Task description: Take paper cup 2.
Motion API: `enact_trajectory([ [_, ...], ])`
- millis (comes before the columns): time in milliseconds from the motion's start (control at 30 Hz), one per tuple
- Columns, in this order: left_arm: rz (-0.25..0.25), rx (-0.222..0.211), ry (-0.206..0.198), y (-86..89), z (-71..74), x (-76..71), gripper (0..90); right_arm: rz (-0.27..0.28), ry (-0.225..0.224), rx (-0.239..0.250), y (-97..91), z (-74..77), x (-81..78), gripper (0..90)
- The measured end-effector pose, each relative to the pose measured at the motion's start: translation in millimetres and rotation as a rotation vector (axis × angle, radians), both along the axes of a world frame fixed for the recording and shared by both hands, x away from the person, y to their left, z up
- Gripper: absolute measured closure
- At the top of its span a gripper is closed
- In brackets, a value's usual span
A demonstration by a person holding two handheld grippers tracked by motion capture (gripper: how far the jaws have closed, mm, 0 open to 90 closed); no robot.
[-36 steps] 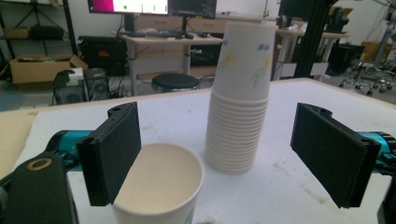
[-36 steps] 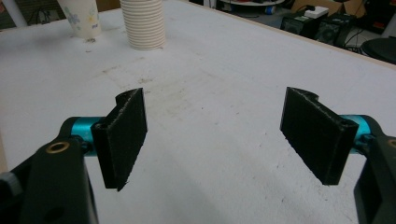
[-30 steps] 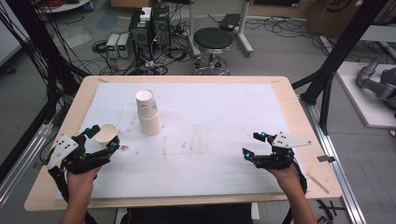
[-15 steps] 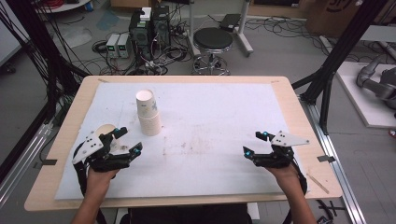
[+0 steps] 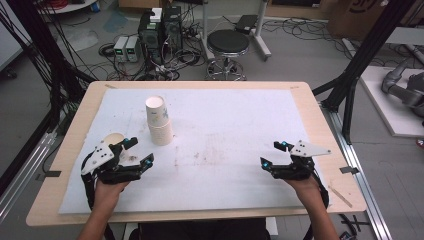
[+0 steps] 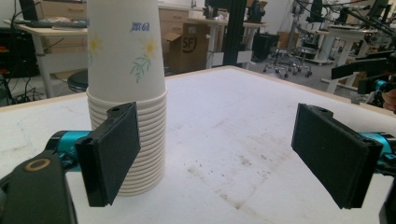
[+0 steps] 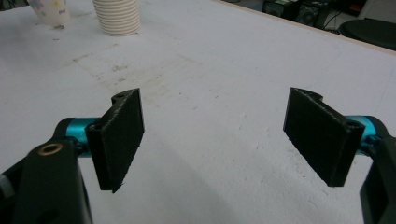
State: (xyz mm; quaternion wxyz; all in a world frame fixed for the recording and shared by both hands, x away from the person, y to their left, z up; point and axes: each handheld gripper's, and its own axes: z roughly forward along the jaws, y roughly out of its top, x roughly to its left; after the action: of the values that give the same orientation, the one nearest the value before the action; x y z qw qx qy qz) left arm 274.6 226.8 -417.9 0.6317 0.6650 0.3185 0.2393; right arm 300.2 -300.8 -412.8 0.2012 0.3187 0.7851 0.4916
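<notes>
Since a second ago the left tool (image 5: 138, 152) has swung in from the table's left edge toward the middle, letting go of the single paper cup (image 5: 113, 141) it had between its jaws; that cup now sits on the mat behind the tool, partly hidden by it, and whether it stands upright or lies tipped is hard to make out from above. Now the left tool hovers low over the white mat (image 5: 235, 120), its jaws spread wide with nothing between them. Look along it in the left gripper view and you see the stack of paper cups (image 6: 127, 93) just beyond the left-hand jaw, upright, flower print on the top cup, ribbed rims piled below; the pad overlaps the stack in the picture but I see no contact. From above, the stack (image 5: 159, 121) stands on the left half of the mat, just past the left tool and well apart from the right one. Over on the other side, the right tool (image 5: 274, 155) holds its spot near the table's right front, and its jaws have just been opening, with only stained mat between them. In the right gripper view both black pads stand wide apart, and far off at the top sit the stack's ribbed base (image 7: 117, 17) and the lone cup (image 7: 48, 10) beside it. The wooden table (image 5: 320, 125) shows around the mat's border.
</notes>
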Motion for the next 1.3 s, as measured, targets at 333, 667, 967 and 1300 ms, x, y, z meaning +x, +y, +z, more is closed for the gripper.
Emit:
enact_trajectory([
  [333,-0.005,-0.004,0.008,-2.3,1.3,1.7,15.9,-0.006,0.001,0.014,-3.3,-1.3,-2.3,21.0],
  [667,0.008,-0.003,0.037,-6.5,8.1,-1.3,15.8,0.019,0.002,0.044,-4.5,0.6,-6.7,20.6],
  [967,0.013,0.000,0.031,-6.6,24.7,5.9,15.8,0.020,0.003,0.038,-3.8,0.7,-5.6,20.6],
  [1300,0.045,0.023,0.014,-7.3,55.5,24.4,15.9,0.022,0.005,0.038,-5.0,0.6,-6.4,20.7],
])
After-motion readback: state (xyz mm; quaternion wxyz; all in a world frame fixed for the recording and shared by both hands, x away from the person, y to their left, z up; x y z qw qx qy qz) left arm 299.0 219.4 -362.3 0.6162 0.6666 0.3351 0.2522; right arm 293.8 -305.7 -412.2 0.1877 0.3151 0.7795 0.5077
